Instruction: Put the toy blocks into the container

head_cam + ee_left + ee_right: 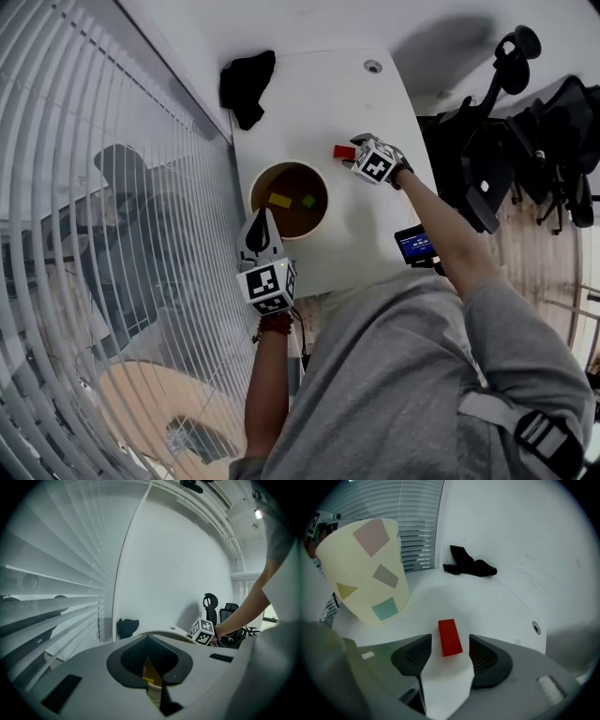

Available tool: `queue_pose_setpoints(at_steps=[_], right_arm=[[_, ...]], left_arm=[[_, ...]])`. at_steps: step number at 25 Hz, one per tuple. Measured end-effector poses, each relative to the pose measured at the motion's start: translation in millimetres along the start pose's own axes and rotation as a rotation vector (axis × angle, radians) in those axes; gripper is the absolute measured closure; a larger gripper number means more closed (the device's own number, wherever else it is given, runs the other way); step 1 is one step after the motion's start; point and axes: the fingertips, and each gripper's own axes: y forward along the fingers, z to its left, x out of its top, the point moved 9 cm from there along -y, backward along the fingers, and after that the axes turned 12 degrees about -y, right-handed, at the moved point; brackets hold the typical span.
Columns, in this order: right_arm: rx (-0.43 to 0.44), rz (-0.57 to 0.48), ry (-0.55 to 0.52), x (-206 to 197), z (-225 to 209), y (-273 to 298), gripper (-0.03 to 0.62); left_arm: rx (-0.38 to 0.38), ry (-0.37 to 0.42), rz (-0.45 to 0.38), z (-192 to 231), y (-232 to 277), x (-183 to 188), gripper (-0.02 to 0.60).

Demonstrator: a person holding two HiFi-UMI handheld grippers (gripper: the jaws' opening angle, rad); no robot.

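The right gripper [449, 642] has its fingers [412, 656] spread wide and holds nothing. A red block [450, 637] lies flat on the table [501, 606] in the gap between the two tips, with bare table on either side, so neither pad touches it. The block's long side runs the way the fingers point, and its far end sticks out just past the tips.

Ahead of these fingers and to their left stands the container [365, 569], cream with pale coloured squares on its wall. It is close to the left fingertip but apart from it. Farther ahead, well beyond the tips, a black cloth [468, 566] lies against the wall.

The left gripper [262, 220] sits at the container's near rim. Its fingers are drawn almost together with only a thin slot left between them. In that slot shows a strip of cream wall with the brown inside above it (they appear to pinch the rim). Beyond these fingertips, down inside the container, lie a yellow block [280, 200] and a green block [308, 201], side by side and apart. The yellow one is nearer the left fingers.

Across the container from the left fingers are the right gripper's marker cube and the hand [216, 638] behind it. To the left of the left fingers hang blinds [47, 597].
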Motion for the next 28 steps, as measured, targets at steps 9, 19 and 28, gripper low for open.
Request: queue_pose_setpoints(at_steps=[9, 19, 28], right_arm=[[-0.023, 0.052, 0.021, -1.6, 0.6, 10.0, 0.375], [-0.057, 0.092, 0.081, -4.6, 11.7, 3.5, 0.439], [-0.102, 0.014, 0.135, -12.9, 10.7, -27.8, 0.439]], left_arm=[[0.012, -0.007, -0.002, 4.2, -1.1, 0.6, 0.574], [0.005, -0.005, 0.004, 2.4, 2.2, -2.1, 0.574], [0.021, 0.022, -0.018, 1.0, 1.6, 2.8, 0.574]])
